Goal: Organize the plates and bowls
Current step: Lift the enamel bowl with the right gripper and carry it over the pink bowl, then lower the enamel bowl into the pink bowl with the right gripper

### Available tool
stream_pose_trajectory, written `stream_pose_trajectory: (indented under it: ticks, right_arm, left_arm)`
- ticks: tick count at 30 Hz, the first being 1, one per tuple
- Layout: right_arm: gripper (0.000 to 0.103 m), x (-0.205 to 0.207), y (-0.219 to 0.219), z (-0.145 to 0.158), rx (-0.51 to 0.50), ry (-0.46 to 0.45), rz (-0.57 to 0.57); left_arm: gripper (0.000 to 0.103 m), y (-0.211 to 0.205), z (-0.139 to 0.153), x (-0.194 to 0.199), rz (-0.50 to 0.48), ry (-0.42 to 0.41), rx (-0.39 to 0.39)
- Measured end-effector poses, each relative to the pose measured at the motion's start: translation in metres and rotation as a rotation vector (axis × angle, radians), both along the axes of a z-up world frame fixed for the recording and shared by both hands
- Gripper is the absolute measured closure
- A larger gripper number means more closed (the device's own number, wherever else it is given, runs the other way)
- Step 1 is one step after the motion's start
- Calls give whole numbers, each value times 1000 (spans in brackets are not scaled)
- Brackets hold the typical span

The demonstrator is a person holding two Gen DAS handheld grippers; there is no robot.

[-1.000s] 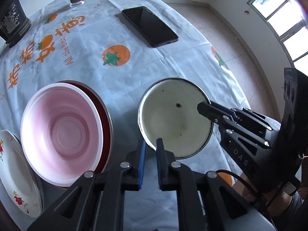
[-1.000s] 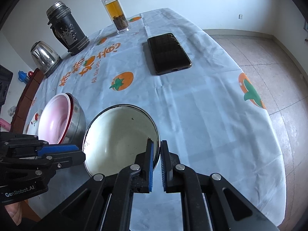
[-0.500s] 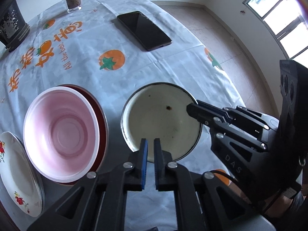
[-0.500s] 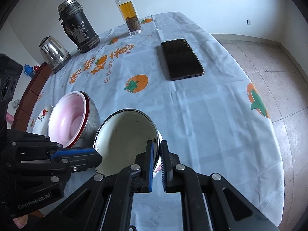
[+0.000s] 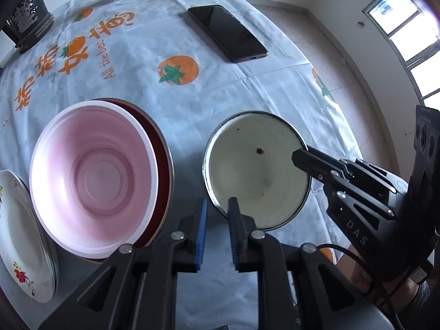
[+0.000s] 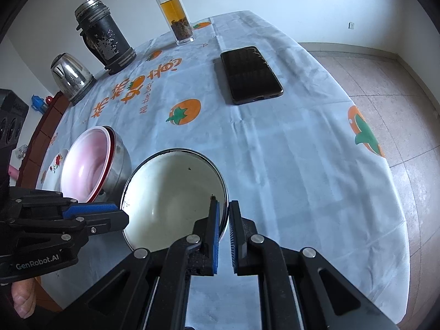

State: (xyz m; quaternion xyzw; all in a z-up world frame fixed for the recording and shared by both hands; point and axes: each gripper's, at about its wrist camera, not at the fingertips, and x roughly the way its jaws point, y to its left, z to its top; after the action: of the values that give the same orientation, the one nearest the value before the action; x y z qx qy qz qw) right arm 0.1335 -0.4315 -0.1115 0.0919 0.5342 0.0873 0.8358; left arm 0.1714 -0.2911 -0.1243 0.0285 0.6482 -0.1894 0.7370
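A cream enamel bowl (image 5: 258,173) with a dark rim stands on the blue tablecloth, just right of a pink bowl (image 5: 93,176) nested in a red-lined steel bowl (image 6: 121,165). My right gripper (image 6: 224,217) is shut on the enamel bowl's (image 6: 170,198) right rim. It shows as a black arm (image 5: 298,156) in the left wrist view. My left gripper (image 5: 217,211) straddles the near rim with its jaws opening, and the blue pads stand clear of the rim on both sides. In the right wrist view the left gripper (image 6: 123,214) sits at the bowl's left edge.
Floral white plates (image 5: 19,236) are stacked left of the pink bowl. A black phone (image 6: 251,74), a glass tea bottle (image 6: 176,13), a black thermos (image 6: 106,44) and a steel kettle (image 6: 71,78) stand farther back. The table edge drops to tiled floor on the right.
My left gripper's jaws, shut on the enamel bowl's near rim before, have parted from it. The right gripper has kept its grip on the opposite rim.
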Motion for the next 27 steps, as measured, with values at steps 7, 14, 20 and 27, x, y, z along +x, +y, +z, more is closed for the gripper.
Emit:
stream_pose_trajectory:
  ticks: [7, 14, 20, 27]
  right_arm:
    - [95, -3, 1, 4, 13, -5, 2]
    - [95, 2, 5, 26, 22, -35, 17]
    - [95, 7, 10, 43, 17, -62, 29]
    - [95, 13, 25, 62, 24, -96, 67]
  left_arm:
    - [95, -2, 4, -4, -10, -25, 31]
    - [95, 7, 22, -3, 11, -35, 5]
    - [95, 19, 42, -5, 38, -46, -42]
    - [95, 39, 57, -9, 85, -73, -60]
